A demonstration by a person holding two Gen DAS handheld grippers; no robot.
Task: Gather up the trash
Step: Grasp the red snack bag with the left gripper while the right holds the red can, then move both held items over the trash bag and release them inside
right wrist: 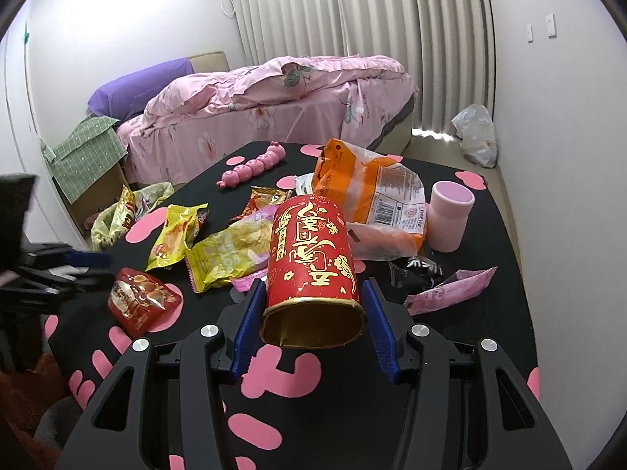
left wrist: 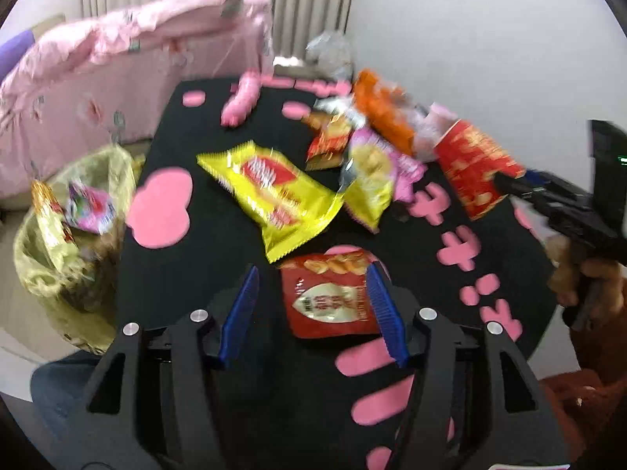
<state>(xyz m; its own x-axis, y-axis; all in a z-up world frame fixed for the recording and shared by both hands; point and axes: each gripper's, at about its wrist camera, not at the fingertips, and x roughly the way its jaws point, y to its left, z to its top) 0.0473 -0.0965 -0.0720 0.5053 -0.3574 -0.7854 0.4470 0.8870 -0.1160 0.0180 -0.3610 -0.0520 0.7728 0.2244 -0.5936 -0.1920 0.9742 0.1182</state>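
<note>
**Left wrist view: 1 tub lifted, red pouch is next**

The left gripper is released, its jaws wide apart over the flat red foil snack pouch, which lies on the black table cover with pink shapes. The right gripper is grasping the red paper tub with gold print, tilted and, I judge, lifted off the table.

The step in hand seems to be picking the pouch. Next, the left jaws must come lower, close on the pouch edge and carry it to the yellow-green bagged bin beside the table; the tub must go there also.

Counted on the table: 2 yellow wrappers, 1 red pouch, 1 orange bag, 1 small red-orange wrapper, 1 black wrapper, 1 pink wrapper, 1 pink cup. In the bin, at least 2 wrappers.
</note>
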